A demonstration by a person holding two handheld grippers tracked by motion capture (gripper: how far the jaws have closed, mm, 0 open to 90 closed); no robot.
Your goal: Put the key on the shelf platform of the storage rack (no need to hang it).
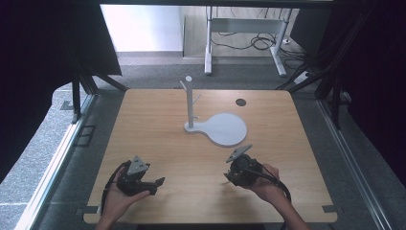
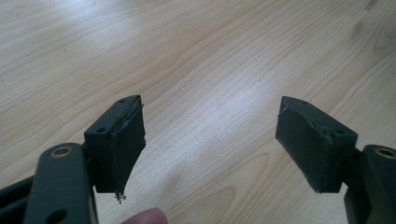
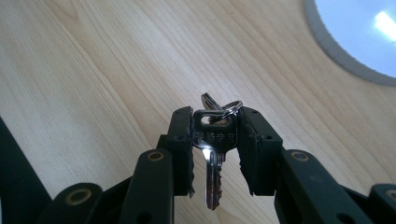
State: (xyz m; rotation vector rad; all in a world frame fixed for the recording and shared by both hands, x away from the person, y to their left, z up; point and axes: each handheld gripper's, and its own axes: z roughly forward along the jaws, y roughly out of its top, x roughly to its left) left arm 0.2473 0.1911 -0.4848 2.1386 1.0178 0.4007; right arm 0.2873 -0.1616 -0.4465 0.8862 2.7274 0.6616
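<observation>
Over a wooden table (image 1: 158, 120), the right gripper (image 3: 214, 137) pinches a bunch of keys (image 3: 214, 154) by the head; one key's blade runs lengthwise between the jaws, pointing back toward the hand. The left gripper (image 2: 210, 140) gapes wide, holding nothing

My black right tool (image 3: 215, 140) pinches silver keys (image 3: 213, 149); my bench (image 1: 158, 124) is pale wood-grain, its stand (image 1: 218, 125) white.
</observation>
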